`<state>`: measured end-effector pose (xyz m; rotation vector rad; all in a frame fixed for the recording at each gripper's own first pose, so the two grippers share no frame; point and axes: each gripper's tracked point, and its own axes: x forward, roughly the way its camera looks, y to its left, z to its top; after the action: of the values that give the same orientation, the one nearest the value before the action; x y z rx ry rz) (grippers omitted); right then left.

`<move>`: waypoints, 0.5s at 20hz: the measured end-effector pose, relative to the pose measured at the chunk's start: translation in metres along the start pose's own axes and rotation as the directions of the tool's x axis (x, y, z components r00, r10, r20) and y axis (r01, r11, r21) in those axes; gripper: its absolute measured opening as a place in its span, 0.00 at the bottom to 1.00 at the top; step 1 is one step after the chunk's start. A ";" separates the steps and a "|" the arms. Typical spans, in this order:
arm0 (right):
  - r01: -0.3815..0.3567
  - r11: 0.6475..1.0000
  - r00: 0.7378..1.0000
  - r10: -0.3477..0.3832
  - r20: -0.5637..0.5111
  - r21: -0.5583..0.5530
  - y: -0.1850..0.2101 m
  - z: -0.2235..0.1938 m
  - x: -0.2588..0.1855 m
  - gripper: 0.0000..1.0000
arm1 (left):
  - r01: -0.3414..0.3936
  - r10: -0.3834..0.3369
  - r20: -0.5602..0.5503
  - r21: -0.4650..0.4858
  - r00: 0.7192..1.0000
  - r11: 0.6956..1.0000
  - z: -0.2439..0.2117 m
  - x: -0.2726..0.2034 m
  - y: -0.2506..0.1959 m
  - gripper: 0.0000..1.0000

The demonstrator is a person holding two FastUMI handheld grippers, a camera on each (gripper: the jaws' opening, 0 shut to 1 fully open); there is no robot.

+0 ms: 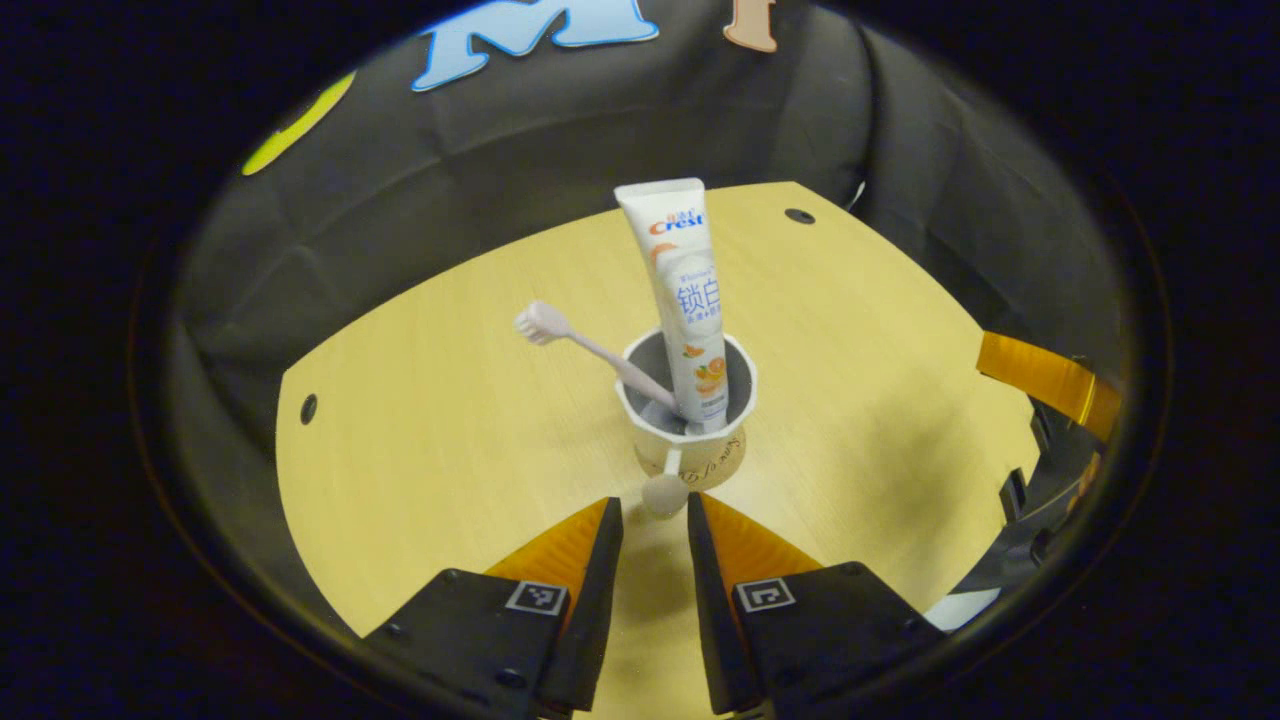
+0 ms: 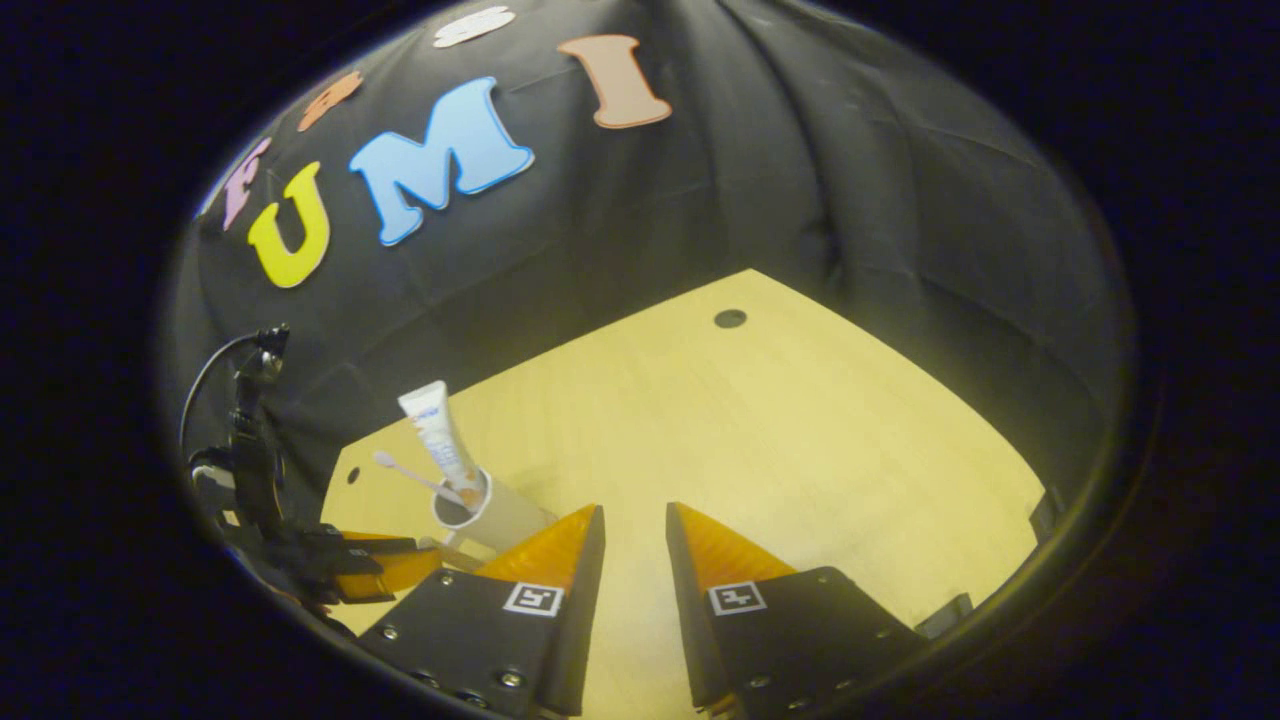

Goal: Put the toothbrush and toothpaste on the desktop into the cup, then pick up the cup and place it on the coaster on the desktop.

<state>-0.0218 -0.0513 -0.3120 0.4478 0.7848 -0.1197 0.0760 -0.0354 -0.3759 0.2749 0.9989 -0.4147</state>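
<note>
A pale cup [image 1: 700, 462] stands upright on the wooden desktop [image 1: 450, 440]. A white toothpaste tube [image 1: 685, 300] rises out of the cup, and a toothbrush [image 1: 585, 345] leans from it to the left, bristle head up. A small round knob [image 1: 665, 493] hangs on the cup's near side. My left gripper [image 1: 652, 503] sits just short of the cup, its fingers close together, with the knob right at the tips and not pinched. The right gripper view has the cup [image 2: 500, 520] at the lower left, with my right gripper [image 2: 634, 508] off to its right over bare wood, fingers close together and holding nothing.
The other gripper's finger [image 1: 1045, 380] reaches in at the right edge. The left gripper and its cable [image 2: 300, 545] show beside the cup. Black cloth walls the table's far sides. Small dark holes [image 1: 800, 215] [image 2: 730, 318] mark the desktop. A white patch [image 1: 960, 607] is cut off at the lower right.
</note>
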 end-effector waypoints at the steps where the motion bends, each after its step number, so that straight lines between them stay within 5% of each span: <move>1: -0.020 0.999 1.000 0.020 0.009 -0.026 0.010 0.004 -0.003 0.38 | -0.025 0.025 0.030 -0.004 0.999 1.000 0.002 -0.008 0.008 0.47; 6: -0.116 0.984 0.990 0.126 0.067 -0.133 0.066 0.028 -0.029 0.38 | -0.102 0.119 0.235 -0.087 0.965 0.991 0.026 -0.085 0.038 0.47; 7: -0.133 0.978 0.985 0.148 0.084 -0.158 0.077 0.034 -0.036 0.41 | -0.107 0.136 0.285 -0.117 0.949 0.987 0.033 -0.101 0.044 0.39; 8: -0.148 0.972 0.980 0.169 0.104 -0.183 0.088 0.041 -0.044 0.38 | -0.114 0.157 0.333 -0.145 0.930 0.983 0.037 -0.119 0.049 0.55; 10: -0.166 0.959 0.967 0.204 0.153 -0.228 0.106 0.058 -0.062 0.38 | -0.143 0.212 0.436 -0.186 0.875 0.972 0.046 -0.146 0.061 0.51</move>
<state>0.0012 0.0157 -0.1960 0.3000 0.5718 0.0998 0.0688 0.0309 -0.2249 0.1234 0.5328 -0.2172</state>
